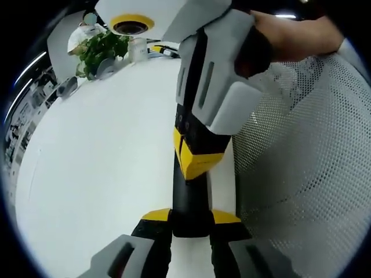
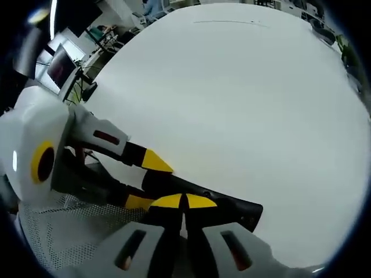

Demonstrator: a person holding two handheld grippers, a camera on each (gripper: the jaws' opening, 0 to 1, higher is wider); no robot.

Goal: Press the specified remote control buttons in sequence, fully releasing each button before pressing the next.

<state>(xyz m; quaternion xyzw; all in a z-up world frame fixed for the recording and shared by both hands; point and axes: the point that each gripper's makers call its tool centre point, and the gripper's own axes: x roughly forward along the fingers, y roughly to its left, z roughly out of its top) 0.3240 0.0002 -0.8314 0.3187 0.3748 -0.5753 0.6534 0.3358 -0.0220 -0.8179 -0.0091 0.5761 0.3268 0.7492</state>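
The remote control [image 1: 189, 197] is a slim black bar lying on the white table [image 1: 98, 168], and in the left gripper view it runs from 6 o'clock up toward the centre, its near end pinched between the yellow-tipped jaws of the left gripper [image 1: 191, 223], which stand only as far apart as the remote is wide. The right gripper [image 1: 194, 153] comes down from 12 o'clock, its yellow tips drawn together and resting on the remote's upper face, so the buttons there are hidden; whether a button is actually pushed in is hard to say from this angle. The right gripper view gives what that one lacks: the remote [image 2: 232, 207] seen side-on, stretching from about 7 o'clock toward 4 o'clock, its free end bare and glossy, with small raised marks along the top. There the right gripper [image 2: 184, 202] shows its two yellow tips meeting with hardly a gap, on the remote's top, while the left gripper [image 2: 136, 179] reaches in from 9 o'clock with one jaw above and one below the remote. A white mesh surface [image 1: 301, 162] fills the 3 o'clock side of the left gripper view. A leafy plant [image 1: 101, 51] and a small white cup [image 1: 138, 49] stand near 11 o'clock, well apart from the remote. A hand [image 1: 290, 35] holds the right gripper at 1 o'clock.
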